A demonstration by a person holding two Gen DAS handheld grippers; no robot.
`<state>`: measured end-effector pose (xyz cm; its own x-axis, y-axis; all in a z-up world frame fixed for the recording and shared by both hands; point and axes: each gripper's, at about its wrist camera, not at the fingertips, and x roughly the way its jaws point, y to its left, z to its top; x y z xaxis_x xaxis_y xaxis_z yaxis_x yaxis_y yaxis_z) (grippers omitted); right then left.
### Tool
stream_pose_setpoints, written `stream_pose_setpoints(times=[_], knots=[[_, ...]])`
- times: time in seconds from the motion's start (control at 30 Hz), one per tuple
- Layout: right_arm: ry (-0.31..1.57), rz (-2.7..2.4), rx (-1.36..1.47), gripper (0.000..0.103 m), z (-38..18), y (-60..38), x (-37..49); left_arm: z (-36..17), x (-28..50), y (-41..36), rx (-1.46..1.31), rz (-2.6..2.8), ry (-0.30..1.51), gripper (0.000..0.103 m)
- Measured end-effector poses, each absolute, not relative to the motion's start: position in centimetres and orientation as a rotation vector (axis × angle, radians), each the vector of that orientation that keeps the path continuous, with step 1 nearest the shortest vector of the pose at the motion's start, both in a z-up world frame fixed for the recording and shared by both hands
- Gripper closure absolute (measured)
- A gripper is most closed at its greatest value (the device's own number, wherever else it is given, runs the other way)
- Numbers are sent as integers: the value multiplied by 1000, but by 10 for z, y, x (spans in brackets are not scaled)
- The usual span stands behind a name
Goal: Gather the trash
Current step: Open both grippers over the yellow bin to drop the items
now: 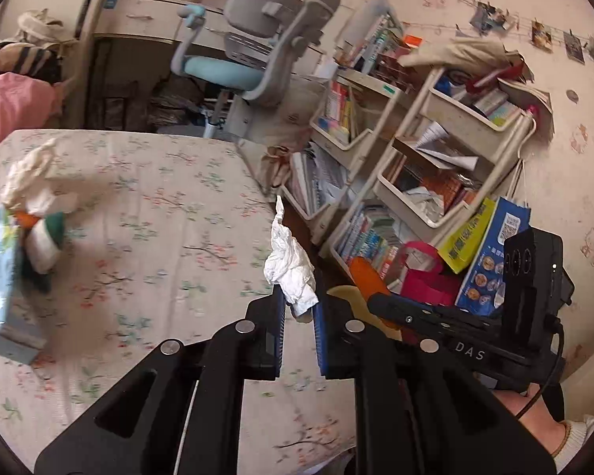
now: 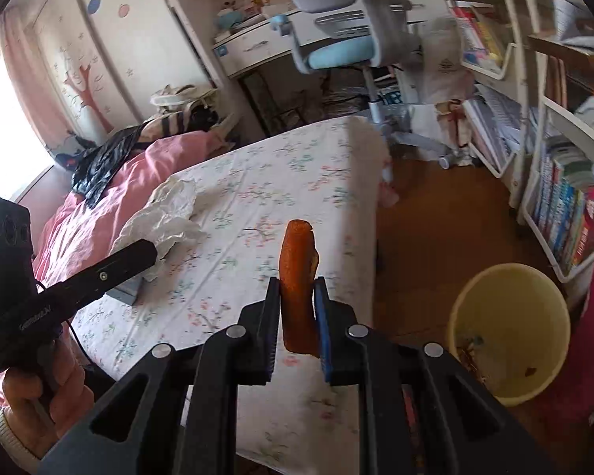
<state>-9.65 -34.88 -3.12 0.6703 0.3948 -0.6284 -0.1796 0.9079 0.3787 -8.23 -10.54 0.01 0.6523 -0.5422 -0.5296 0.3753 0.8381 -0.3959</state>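
1. A crumpled tissue (image 1: 291, 267) is pinched upright in the nearly closed left gripper (image 1: 300, 312), above the bed (image 1: 146, 213).
2. An orange peel (image 2: 297, 277), long axis vertical, is clamped in the right gripper (image 2: 297, 308).
3. The yellow bin (image 2: 511, 332) is seen at 3 o'clock of the right fingers; the right hand is judged nearer.
4. More trash (image 1: 31, 206) is left at 10 o'clock in the left view.

- An orange peel (image 2: 297, 277) is held upright between the closed fingers of the right tool (image 2: 297, 297), above a floral-sheeted bed (image 2: 257, 182).
- A crumpled white tissue (image 2: 166, 213) is pinched by the left tool (image 2: 130, 255).
- A yellow bin (image 2: 509, 328) is seen on the wooden floor (image 2: 447, 221), beside the bed.
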Motion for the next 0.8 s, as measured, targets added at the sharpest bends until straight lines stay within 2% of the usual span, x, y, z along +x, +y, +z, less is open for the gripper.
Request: stream_pose_setpoints(times=[0.33, 0.37, 0.4, 0.47, 0.57, 0.8], knots=[[830, -36, 419, 83, -70, -449, -82, -22, -23, -281, -170, -702, 823, 91], [832, -74, 455, 79, -75, -459, -83, -28, -14, -297, -158, -711, 859, 88], [826, -111, 483, 69, -77, -467, -86, -33, -7, -310, -147, -716, 888, 84], [805, -140, 506, 59, -75, -476, -91, -39, 0, -326, -123, -713, 915, 69], [760, -139, 495, 58, -65, -476, -97, -40, 0, -331, -99, -709, 914, 56], [649, -31, 527, 48, -39, -456, -102, -14, -21, -276, -77, -578, 806, 38]])
